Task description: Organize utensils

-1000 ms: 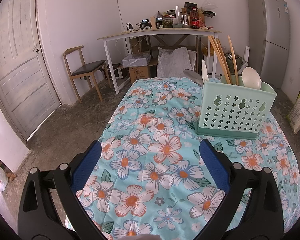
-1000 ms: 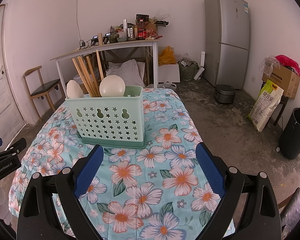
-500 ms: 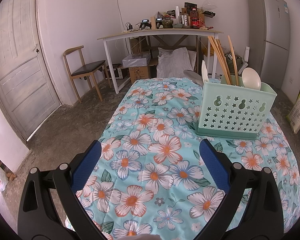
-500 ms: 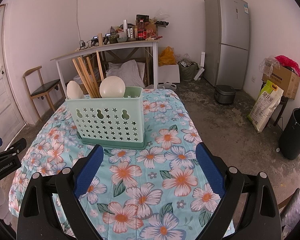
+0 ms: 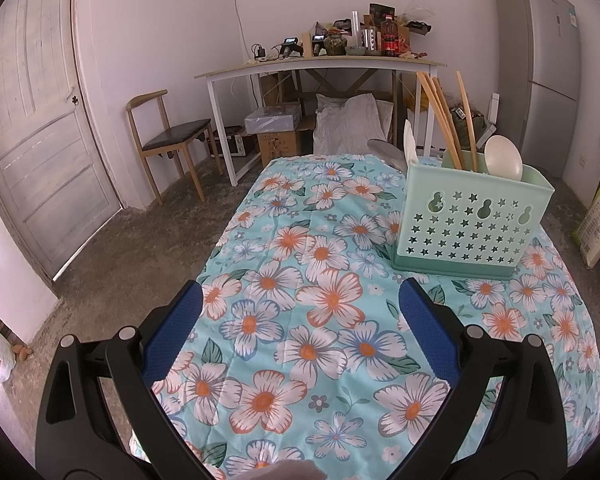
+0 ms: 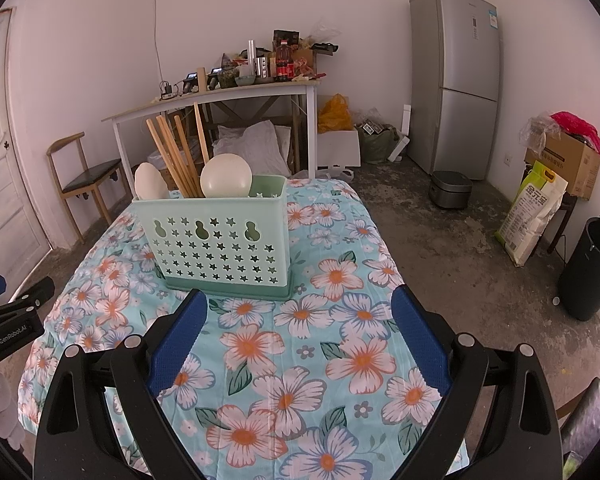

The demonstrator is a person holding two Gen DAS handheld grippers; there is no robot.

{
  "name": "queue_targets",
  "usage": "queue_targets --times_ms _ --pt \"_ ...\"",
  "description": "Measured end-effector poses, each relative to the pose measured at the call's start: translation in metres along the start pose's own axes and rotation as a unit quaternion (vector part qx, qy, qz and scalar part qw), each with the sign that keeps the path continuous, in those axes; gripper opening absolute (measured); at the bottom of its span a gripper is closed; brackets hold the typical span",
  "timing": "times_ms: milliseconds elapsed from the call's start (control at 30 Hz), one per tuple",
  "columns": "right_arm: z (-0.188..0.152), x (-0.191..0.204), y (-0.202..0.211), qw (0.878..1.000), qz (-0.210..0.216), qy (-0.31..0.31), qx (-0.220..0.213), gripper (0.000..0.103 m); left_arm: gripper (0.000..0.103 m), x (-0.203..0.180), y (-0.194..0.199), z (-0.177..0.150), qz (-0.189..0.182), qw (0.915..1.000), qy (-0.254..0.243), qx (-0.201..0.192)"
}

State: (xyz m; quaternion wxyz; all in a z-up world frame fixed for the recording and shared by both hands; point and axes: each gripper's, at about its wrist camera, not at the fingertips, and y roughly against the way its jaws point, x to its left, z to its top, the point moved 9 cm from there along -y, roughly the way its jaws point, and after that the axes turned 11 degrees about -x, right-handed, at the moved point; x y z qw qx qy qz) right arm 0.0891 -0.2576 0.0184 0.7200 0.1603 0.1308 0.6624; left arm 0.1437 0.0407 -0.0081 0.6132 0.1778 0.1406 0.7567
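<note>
A mint green utensil holder [image 5: 470, 220] with star holes stands on the floral tablecloth [image 5: 308, 300]; it also shows in the right wrist view [image 6: 220, 240]. Wooden chopsticks [image 5: 444, 120] and white spoons [image 5: 502, 158] stand upright in it; the right wrist view shows the chopsticks [image 6: 176, 152] and a round spoon [image 6: 226, 176]. A grey spoon [image 5: 386, 152] lies behind the holder. My left gripper [image 5: 300, 312] is open and empty above the cloth, left of the holder. My right gripper [image 6: 298, 312] is open and empty just in front of the holder.
A white work table [image 6: 220, 100] with clutter stands at the back wall, a wooden chair [image 5: 168, 140] to its left, a grey fridge [image 6: 456, 80] to the right. A door [image 5: 32, 120] is at far left. Sacks, a box and a dark bin [image 6: 588, 268] stand right.
</note>
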Motion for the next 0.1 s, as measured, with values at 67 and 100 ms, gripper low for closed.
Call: queue_targets --times_ms 67,100 --pt "0.0003 0.0003 0.0000 1.000 0.000 0.000 0.000 0.091 0.095 -0.0005 0.0000 0.0003 0.000 1.0000 0.001 0.001" --pt "0.0000 0.0001 0.0000 1.000 0.000 0.000 0.000 0.091 0.095 0.0000 0.0000 0.0000 0.000 1.0000 0.000 0.000"
